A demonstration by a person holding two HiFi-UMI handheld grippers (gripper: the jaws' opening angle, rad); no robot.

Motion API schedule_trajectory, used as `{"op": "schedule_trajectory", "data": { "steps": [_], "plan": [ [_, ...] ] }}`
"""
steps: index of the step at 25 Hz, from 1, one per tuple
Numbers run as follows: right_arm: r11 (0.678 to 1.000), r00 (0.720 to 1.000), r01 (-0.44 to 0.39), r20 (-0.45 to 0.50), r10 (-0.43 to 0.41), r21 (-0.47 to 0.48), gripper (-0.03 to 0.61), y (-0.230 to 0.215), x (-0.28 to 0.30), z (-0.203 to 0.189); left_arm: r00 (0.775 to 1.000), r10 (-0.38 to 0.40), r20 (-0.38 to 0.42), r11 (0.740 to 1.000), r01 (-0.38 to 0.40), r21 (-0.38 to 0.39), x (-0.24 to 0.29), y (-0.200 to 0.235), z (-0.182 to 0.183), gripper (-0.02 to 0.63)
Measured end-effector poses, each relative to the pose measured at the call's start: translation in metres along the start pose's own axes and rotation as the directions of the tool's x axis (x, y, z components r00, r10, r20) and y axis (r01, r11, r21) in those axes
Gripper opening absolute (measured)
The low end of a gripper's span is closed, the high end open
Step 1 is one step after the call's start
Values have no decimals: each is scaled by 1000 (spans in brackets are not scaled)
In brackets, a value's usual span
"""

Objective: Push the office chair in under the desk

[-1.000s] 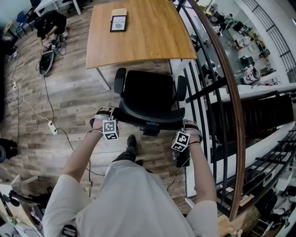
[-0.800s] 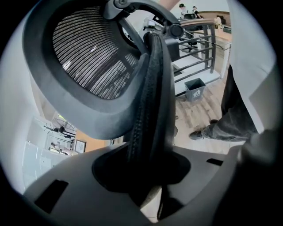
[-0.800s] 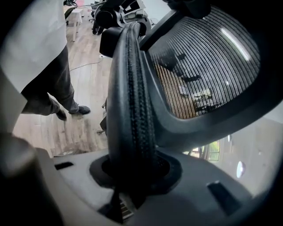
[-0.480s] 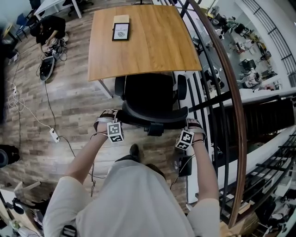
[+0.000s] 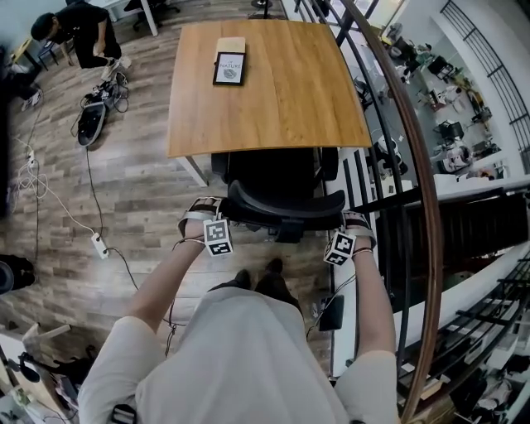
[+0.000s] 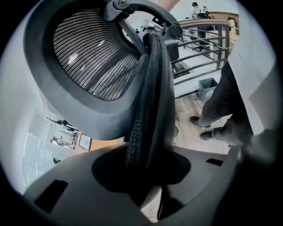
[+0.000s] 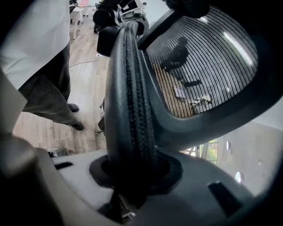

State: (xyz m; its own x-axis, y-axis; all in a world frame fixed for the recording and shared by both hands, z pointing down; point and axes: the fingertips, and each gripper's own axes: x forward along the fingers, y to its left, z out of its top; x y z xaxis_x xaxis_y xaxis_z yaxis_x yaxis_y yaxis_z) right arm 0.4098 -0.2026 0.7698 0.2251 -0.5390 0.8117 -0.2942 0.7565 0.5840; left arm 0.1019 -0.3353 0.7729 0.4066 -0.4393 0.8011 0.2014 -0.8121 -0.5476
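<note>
Rolled forward since a second ago, the office chair (image 5: 277, 178) now has its seat under the tabletop's (image 5: 273, 91) near edge; left tool (image 5: 205, 214) and right tool (image 5: 351, 225) each clamp its backrest rim (image 5: 277, 209); little pushing seems left.

Floor (image 5: 124, 186) is grey-brown wood plank, evenly lit. A curved wooden handrail (image 5: 424, 190) on black balusters (image 5: 364, 99) runs down the right side; beyond it a lower level (image 5: 472, 99) is cluttered with gear. A white power strip (image 5: 98, 245) lies on the planks at left, with loose cables (image 5: 29, 178) trailing toward the edge. A person (image 5: 79, 25) crouches at top left beside a bag (image 5: 89, 124). A grey bin (image 6: 207, 88) stands by the railing.
</note>
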Motion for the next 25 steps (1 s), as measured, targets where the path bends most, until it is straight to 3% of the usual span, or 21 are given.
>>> {"op": "schedule_trajectory", "data": {
  "steps": [16, 25],
  "plan": [
    [997, 997, 21, 78, -15, -79, 100, -80, 62, -14, 997, 33, -71, 996, -39, -85, 40, 50, 12, 130],
    [990, 992, 41, 125, -24, -135, 103, -120, 100, 5, 991, 40, -131, 987, -60, -149, 61, 74, -8, 133]
  ]
}}
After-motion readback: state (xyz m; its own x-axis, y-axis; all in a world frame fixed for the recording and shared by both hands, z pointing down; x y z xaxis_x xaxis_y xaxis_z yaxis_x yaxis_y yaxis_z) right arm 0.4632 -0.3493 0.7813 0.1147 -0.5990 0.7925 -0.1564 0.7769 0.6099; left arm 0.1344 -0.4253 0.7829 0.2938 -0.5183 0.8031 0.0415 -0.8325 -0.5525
